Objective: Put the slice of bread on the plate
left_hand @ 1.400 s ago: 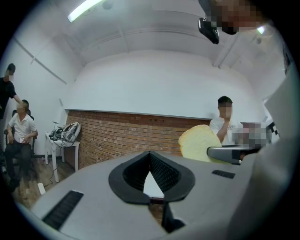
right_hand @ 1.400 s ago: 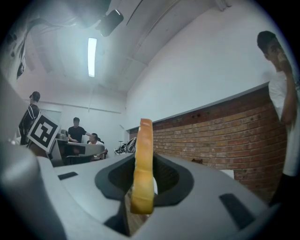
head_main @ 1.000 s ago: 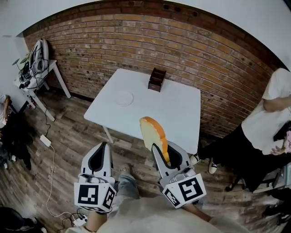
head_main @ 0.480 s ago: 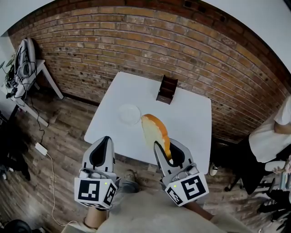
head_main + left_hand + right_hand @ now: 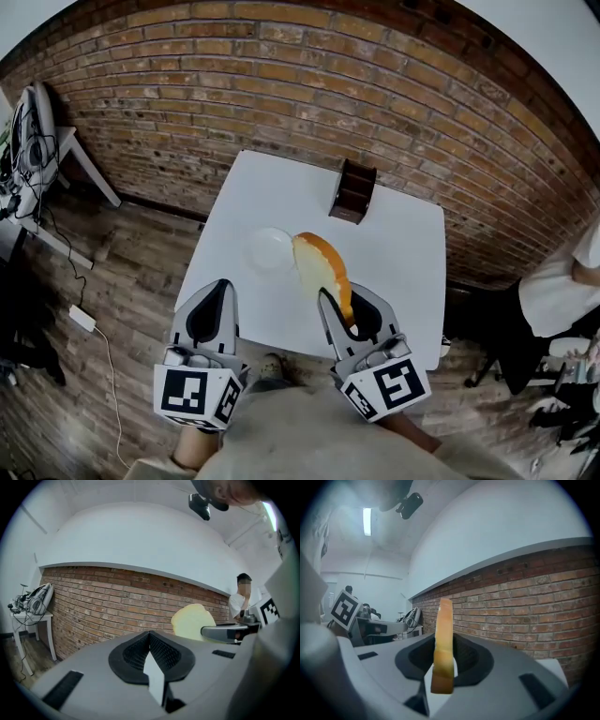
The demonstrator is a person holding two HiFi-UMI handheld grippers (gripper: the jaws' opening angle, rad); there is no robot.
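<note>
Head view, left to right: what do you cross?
White side table → plate → wooden holder → person in white shirt. The bread slice in the right tool overlaps plate and holder, so it's left out.

The table [image 5: 403, 253] sits ahead of me at twelve o'clock, with the brick wall [image 5: 281, 84] behind it. On the table, the plate [image 5: 271, 248] lies at eleven o'clock and the box holder [image 5: 354, 191] at one o'clock, near the far edge. My left tongs [image 5: 221, 285] and right tongs [image 5: 328, 298] are side by side at the near edge. The slice of bread [image 5: 319, 265] stands upright in the right tongs, just right of the plate. A side table [image 5: 70, 150] stands at ten o'clock and a person [image 5: 562, 291] at three.
</note>
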